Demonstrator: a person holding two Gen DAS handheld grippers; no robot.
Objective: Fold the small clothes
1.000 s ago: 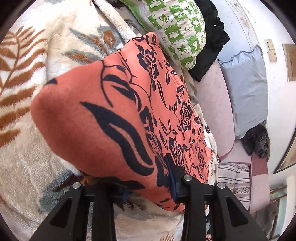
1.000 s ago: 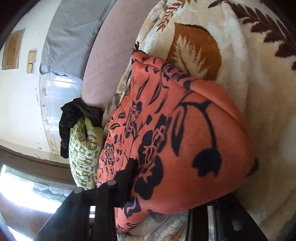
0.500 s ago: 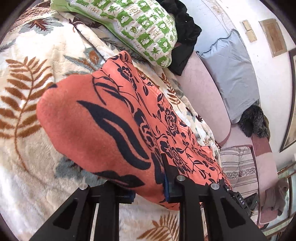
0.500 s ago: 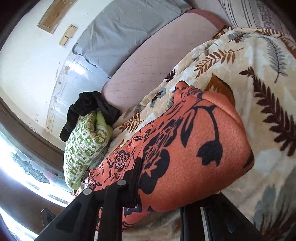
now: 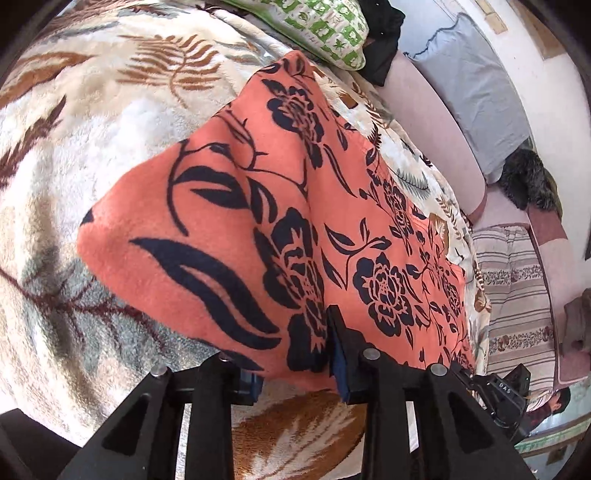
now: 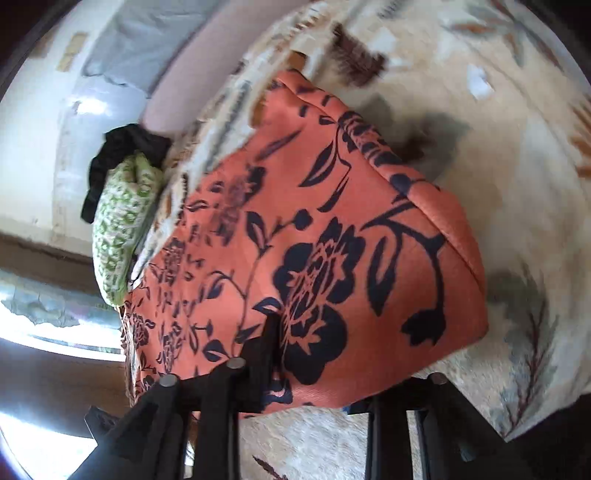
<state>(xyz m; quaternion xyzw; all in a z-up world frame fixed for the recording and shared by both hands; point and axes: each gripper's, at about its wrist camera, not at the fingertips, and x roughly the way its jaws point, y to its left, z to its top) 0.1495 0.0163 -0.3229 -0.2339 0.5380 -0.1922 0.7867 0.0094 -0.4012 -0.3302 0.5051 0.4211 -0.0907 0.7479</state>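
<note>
The left hand-held gripper (image 5: 295, 373) was clamped on the near edge of the orange floral garment (image 5: 288, 221), with the cloth bunched between its two fingers. Its jaws had just been opening a little, but the fabric was still between them and draped over the left finger. The right hand-held gripper (image 6: 314, 391) gripped the other near corner of the same garment (image 6: 314, 240) in the same way; its jaws had also just opened slightly, and the cloth still lay between them.

Compared with a second ago, both views had swung: more of the leaf-patterned blanket (image 5: 92, 129) on the bed showed under and around the garment, and the cloth now spread out longer away from the grippers, toward the green patterned pillow (image 5: 325, 26) and the black cloth (image 6: 125, 147) beside it. In my judgement the held edge was being carried across the bed to lay one half over the other, so a fold was in progress but not finished. The loosening jaws could mean that the release was near, or that the cloth could slip early.
</note>
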